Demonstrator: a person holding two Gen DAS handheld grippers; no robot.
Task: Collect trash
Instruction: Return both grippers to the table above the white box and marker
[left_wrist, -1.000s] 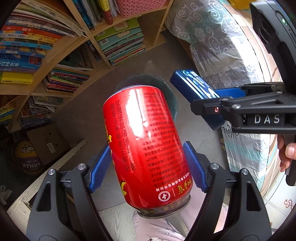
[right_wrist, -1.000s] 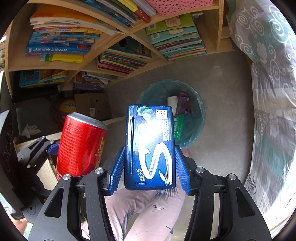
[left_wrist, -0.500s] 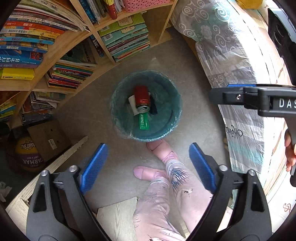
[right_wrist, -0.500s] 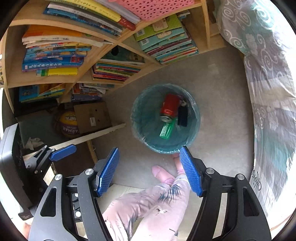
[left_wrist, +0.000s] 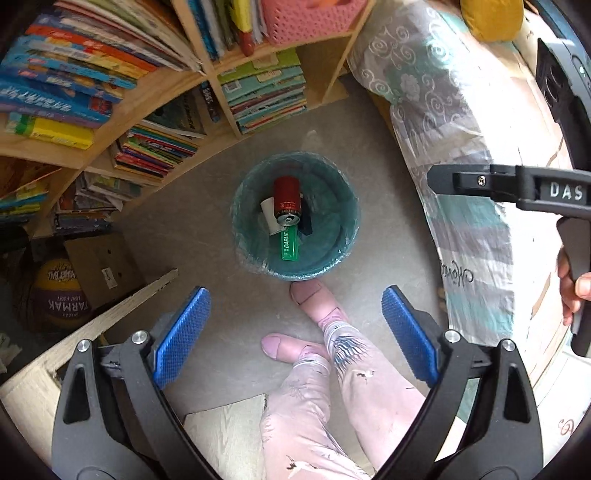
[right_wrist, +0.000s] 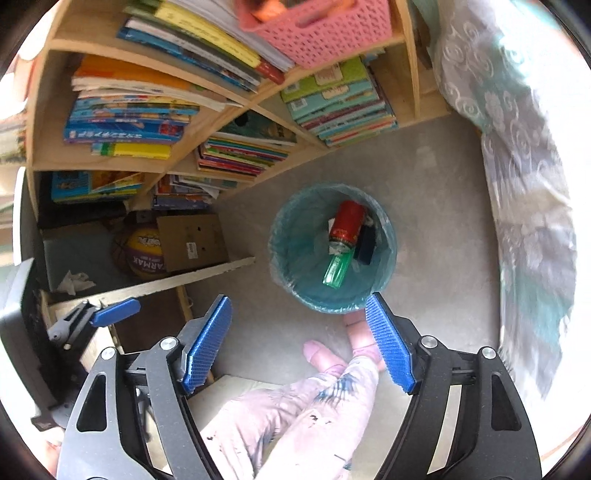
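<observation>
Left wrist view: left hand-held gripper (left_wrist: 295, 336) spread wide, empty, above floor. Bin (left_wrist: 349, 221) at 12 o'clock holds can (left_wrist: 286, 197), green box (left_wrist: 289, 244), dark box (right_wrist: 365, 242). Right hand-held gripper (right_wrist: 297, 345) likewise apart, empty.

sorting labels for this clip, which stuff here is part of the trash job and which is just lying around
Job: teal lined waste bin; red drink can, green Darlie box, dark blue flat box inside it.

Lying about: purple-yellow basketball, brown cardboard box, pink plastic basket.
</observation>
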